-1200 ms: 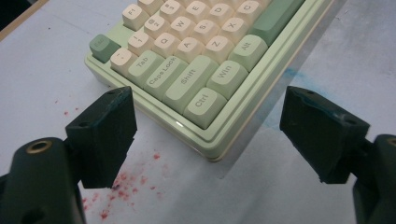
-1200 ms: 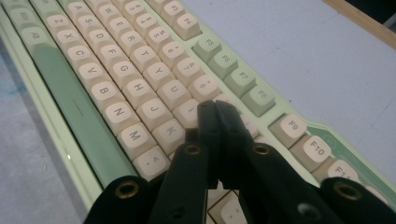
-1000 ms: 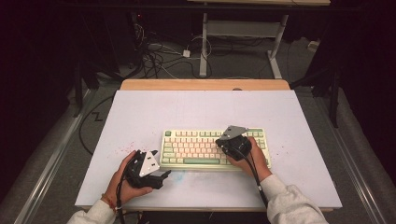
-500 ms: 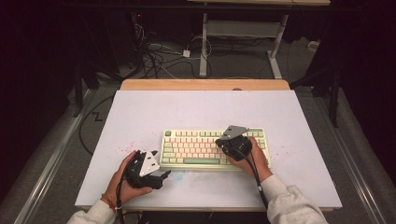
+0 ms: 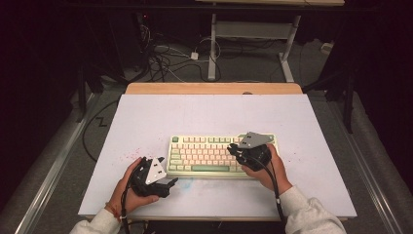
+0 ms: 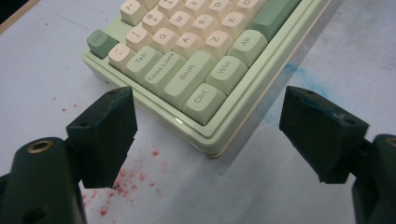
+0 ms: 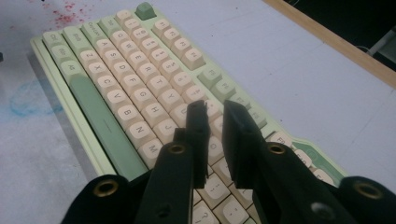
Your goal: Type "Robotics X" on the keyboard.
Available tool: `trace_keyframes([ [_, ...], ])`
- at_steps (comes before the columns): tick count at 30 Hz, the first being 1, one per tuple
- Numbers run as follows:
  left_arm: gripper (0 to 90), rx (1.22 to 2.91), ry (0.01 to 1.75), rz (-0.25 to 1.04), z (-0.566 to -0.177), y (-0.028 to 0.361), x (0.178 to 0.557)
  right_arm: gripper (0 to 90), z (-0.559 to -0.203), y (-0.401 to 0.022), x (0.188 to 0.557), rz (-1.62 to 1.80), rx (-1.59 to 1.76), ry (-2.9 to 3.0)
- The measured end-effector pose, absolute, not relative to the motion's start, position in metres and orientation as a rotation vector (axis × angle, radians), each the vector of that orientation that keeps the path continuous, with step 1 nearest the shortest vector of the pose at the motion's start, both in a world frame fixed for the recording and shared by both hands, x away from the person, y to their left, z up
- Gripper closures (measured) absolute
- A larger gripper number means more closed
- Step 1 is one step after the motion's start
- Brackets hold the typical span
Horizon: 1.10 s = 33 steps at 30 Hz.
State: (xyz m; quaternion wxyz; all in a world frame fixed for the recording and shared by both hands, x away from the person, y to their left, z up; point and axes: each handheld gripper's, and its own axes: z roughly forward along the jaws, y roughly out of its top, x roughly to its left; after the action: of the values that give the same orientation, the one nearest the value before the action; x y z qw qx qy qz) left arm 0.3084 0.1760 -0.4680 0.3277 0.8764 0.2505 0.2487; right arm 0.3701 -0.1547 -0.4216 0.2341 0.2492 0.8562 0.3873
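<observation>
Dark floor and tangled cables fill the top of the high view, and below them we see a pale table (image 5: 146,117) with a wooden strip along its far edge. Lower centre of that frame lies the keyboard (image 5: 204,155), green-cased with cream keys, flat on the table.

Our left gripper (image 5: 165,183) sits at the lower left of the high view, just off the keyboard's near left corner. In the left gripper view its jaws stand wide apart with nothing between them, and the keyboard's (image 6: 196,70) corner with the Ctrl and Shift keys fills the upper middle. Red specks (image 6: 121,184) dot the table at the lower left, and a faint blue smear (image 6: 289,74) shows at the right.

Our right gripper (image 5: 233,150) hangs over the right part of the keyboard. In the right gripper view its jaws have just been opening and stand a narrow slit apart, empty, above the keys at the centre of the frame (image 7: 140,93).
</observation>
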Motion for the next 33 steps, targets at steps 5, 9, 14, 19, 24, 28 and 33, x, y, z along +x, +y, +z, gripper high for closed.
trace_keyframes([
  [5, 18.0, 2.296, 0.654, 0.652, -0.468, 0.176, 0.308, 66.4, -0.417, -0.161, 0.363, 1.093, 0.681, 2.316],
  [9, 18.0, 2.306, 0.65, 0.653, -0.468, 0.175, 0.308, 51.0, -0.414, -0.167, 0.356, 1.129, 0.666, 2.289],
  [14, 18.0, 2.308, 0.65, 0.651, -0.468, 0.175, 0.308, 38.5, -0.412, -0.176, 0.347, 1.157, 0.647, 2.247],
  [19, 18.0, 2.305, 0.65, 0.653, -0.467, 0.175, 0.308, 31.6, -0.411, -0.187, 0.34, 1.149, 0.665, 2.204],
  [24, 18.0, 2.297, 0.655, 0.657, -0.467, 0.175, 0.308, 28.3, -0.41, -0.199, 0.333, 1.145, 0.668, 2.166],
  [28, 18.2, 2.284, 0.661, 0.655, -0.465, 0.175, 0.307, 27.5, -0.411, -0.209, 0.327, 1.128, 0.681, 2.146],
  [33, 20.2, 2.264, 0.665, 0.644, -0.463, 0.176, 0.307, 27.9, -0.413, -0.22, 0.32, 1.106, 0.699, 2.135],
])
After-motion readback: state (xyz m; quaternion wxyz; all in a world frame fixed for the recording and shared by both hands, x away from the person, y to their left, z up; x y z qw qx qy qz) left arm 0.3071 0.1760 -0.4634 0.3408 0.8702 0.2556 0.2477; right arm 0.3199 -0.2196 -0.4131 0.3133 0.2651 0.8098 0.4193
